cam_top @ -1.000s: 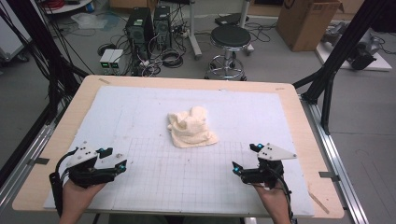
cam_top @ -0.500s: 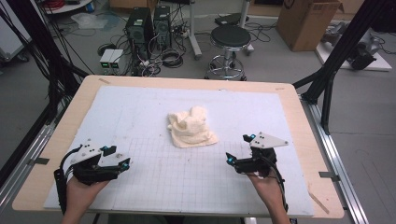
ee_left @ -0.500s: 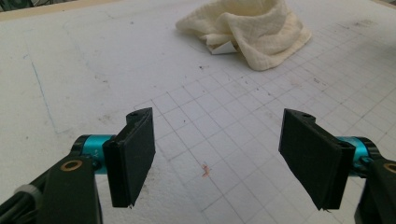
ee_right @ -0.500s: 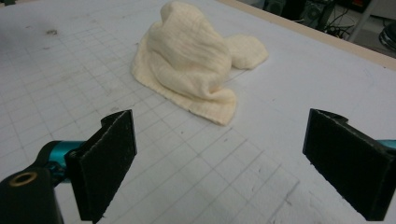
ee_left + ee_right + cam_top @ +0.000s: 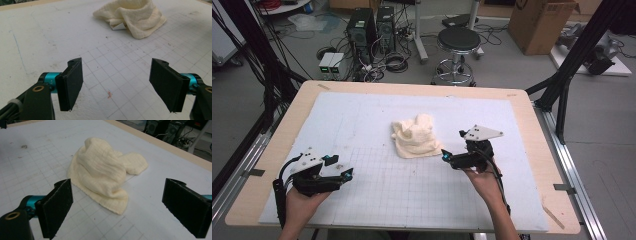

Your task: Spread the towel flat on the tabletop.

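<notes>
A crumpled cream cloth (image 5: 414, 136) lies in a heap near the middle of the white gridded mat (image 5: 362, 120). My right gripper (image 5: 452, 145) hovers just to the right of it, open and pointing at it. In the right gripper view the cloth (image 5: 102, 172) sits close in front of the gap between the two black jaws (image 5: 125, 207), touching neither. My left gripper (image 5: 340, 167) is open at the front left of the mat, well away from the heap. In the left gripper view the cloth (image 5: 135, 17) lies far ahead of the spread jaws (image 5: 120, 85), a white tag poking from its folds.
The mat covers a wooden table (image 5: 532, 125) with a bare rim all round. Beyond the far edge stand a black stool (image 5: 458, 40), computer towers (image 5: 371, 25) with cables and a cardboard box (image 5: 539, 22). Black frame posts (image 5: 577, 55) rise at both sides.
My right gripper has moved forward and to the left, close up to the cloth. My left gripper has crept a little forward and right. The cloth has stayed put.
</notes>
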A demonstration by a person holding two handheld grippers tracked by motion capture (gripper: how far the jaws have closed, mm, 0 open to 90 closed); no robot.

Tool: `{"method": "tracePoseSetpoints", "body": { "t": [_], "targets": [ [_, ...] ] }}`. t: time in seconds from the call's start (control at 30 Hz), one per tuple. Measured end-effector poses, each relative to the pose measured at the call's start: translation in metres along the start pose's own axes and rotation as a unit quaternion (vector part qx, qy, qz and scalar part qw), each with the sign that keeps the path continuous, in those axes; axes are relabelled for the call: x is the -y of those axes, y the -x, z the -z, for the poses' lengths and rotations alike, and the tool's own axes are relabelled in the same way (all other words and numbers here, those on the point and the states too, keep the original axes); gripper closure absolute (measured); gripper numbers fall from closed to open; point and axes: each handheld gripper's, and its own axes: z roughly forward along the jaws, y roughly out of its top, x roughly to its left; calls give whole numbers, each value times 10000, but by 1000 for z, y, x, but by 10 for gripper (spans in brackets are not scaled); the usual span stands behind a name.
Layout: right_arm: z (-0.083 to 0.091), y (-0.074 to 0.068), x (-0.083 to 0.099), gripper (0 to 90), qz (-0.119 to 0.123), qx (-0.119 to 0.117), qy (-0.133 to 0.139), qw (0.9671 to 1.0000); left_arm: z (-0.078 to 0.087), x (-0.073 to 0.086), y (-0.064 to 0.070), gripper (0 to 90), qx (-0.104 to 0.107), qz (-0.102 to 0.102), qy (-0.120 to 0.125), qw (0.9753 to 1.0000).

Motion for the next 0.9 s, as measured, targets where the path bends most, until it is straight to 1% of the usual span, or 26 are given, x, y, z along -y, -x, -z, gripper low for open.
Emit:
{"method": "tracePoseSetpoints", "body": {
  "t": [0.2, 0.23, 0.37, 0.4, 0.43, 0.47, 0.5, 0.53, 0.63, 0.67, 0.7, 0.73, 0.77, 0.8, 0.83, 0.87, 0.9],
  "targets": [
    [-19, 1, -12, 92, 17, -110, -81, 9999, 0, 0, -1, 274, -2, -8, 19, 10000],
    [-22, 1, -13, 92, -10, -136, -112, 9998, 0, 0, -1, 274, -7, -8, 14, 10000],
    [-37, -1, -19, 98, 3, -210, -155, 9997, 0, 0, 0, 272, -11, -24, 15, 10000],
    [-43, -2, -21, 98, 10, -238, -184, 9995, 0, 0, 0, 271, -14, -17, 19, 10000],
    [-52, -3, -23, 111, -36, -293, -265, 9992, 0, 0, 0, 271, -12, -19, 19, 10000],
    [-52, -3, -23, 111, -36, -293, -265, 9992, 0, 0, 0, 271, -13, -30, 9, 10000],
    [-56, -3, -24, 160, -17, -372, -285, 9989, -1, 0, 0, 270, -20, -27, 12, 10000],
    [-61, -4, -25, 171, -13, -446, -294, 9986, -1, 0, 0, 269, -23, -9, 20, 10000],
    [-74, -7, -28, 173, 64, -427, -367, 9984, -1, 0, -1, 269, -19, -31, 6, 10000],
    [-78, -7, -28, 182, 23, -461, -395, 9982, -1, 0, -1, 268, -20, -31, 18, 10000],
    [-82, -8, -29, 206, -5, -513, -434, 9977, -1, 0, -1, 268, -18, -28, 21, 10000],
    [-88, -8, -29, 251, 15, -571, -387, 9976, -1, 0, -1, 268, -17, -28, 22, 10000],
    [-88, -8, -29, 251, 15, -571, -387, 9976, -1, 0, -1, 268, -14, -30, 15, 10000],
    [-92, -9, -29, 264, 3, -588, -379, 9975, -1, 0, -2, 268, -7, -45, -4, 10000],
    [-101, -11, -29, 289, -1, -629, -440, 9971, -1, 0, -2, 268, -9, -37, -2, 10000],
    [-104, -12, -29, 302, 11, -628, -487, 9968, -1, 0, -2, 267, -3, -43, -1, 10000],
    [-104, -12, -29, 302, 11, -628, -487, 9968, -1, 0, -2, 267, -3, -46, -2, 10000]
  ]
}}
